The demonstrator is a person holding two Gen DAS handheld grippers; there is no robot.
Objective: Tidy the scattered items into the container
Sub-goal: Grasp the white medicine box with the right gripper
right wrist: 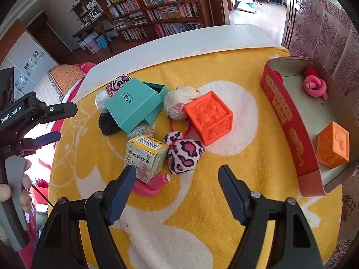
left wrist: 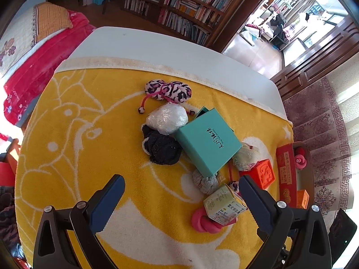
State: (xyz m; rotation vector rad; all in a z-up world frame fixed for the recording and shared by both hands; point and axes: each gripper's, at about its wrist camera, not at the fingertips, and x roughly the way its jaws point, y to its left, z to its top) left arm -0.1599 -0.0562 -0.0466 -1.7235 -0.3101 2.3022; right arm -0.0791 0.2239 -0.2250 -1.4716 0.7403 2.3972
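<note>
Both hand-held grippers are hovering above a worktop [left wrist: 139,44] that is wearing a yellow towel [right wrist: 224,201] with white patterns. The left hand-held gripper [left wrist: 181,186] is standing with its fingers spread wide and nothing between them, and the right hand-held gripper [right wrist: 177,179] is likewise spread and holding nothing. The scattered things are sitting in a loose heap near the middle of the towel: a teal box [right wrist: 132,105] is leaning with its lid tilted over a black cloth ball [left wrist: 162,149] and a grey knotted cloth [left wrist: 206,181], a clear plastic bundle [left wrist: 167,118] is lying just beside it, and a leopard-print pouch [right wrist: 184,155] is resting near a small yellow medicine carton [right wrist: 147,157]. That carton is sitting on a pink rubber ring [right wrist: 150,185]. A large orange cube [right wrist: 209,117] is standing upright beside a pale cloth ball [right wrist: 177,103]. The container, a long red box [right wrist: 289,125], is lying at the right edge of the towel, well apart from the heap, and it is already holding a smaller orange cube [right wrist: 333,144] and a pink knot toy [right wrist: 315,86]. A bookshelf [left wrist: 179,6] is filling the wall behind.
</note>
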